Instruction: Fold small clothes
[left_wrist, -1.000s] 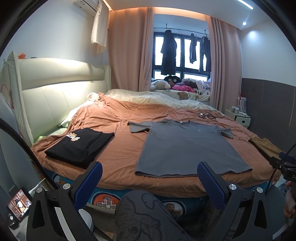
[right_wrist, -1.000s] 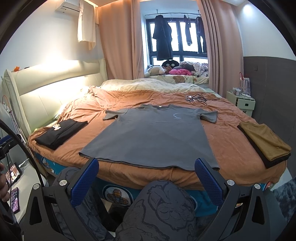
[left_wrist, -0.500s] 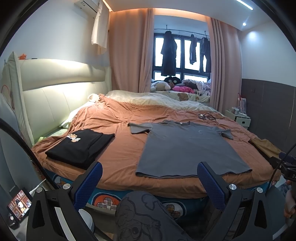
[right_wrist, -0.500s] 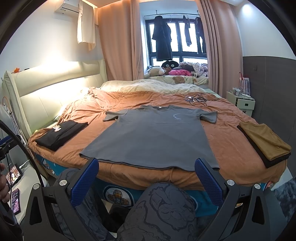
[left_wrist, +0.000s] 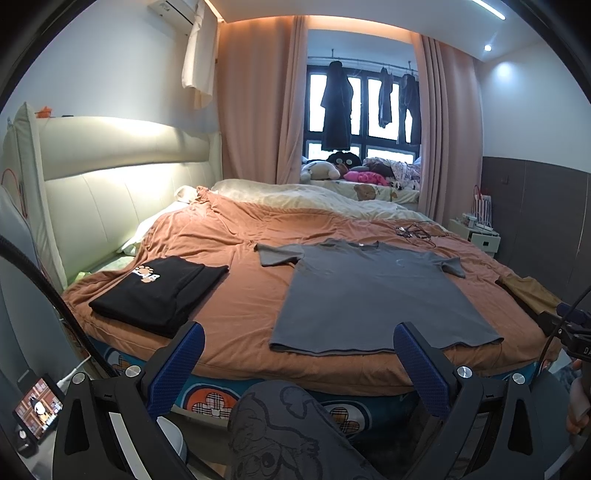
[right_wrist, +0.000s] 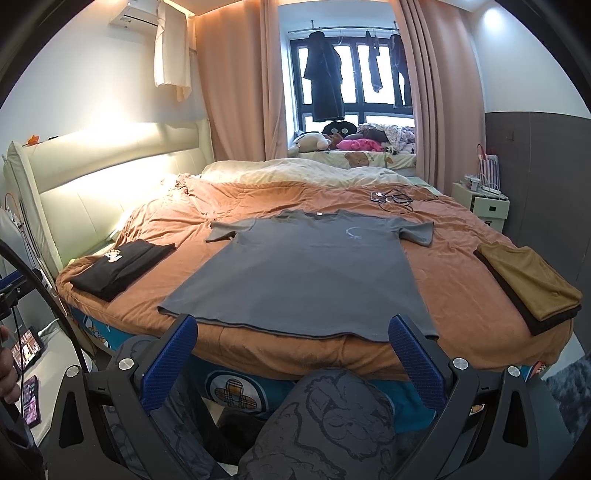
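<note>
Grey T-shirt (right_wrist: 306, 273) flat, hand-held grippers apart.

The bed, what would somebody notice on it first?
Probably the big grey T-shirt spread flat in the middle of the orange blanket. A folded black shirt lies to its left, and a folded brown one to its right.

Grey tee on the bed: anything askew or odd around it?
Grey tee lies flat, sleeves out, unfolded. Only oddity: a tangle of cables on the blanket just beyond its collar. Black and tan folded stacks look tidy.
</note>
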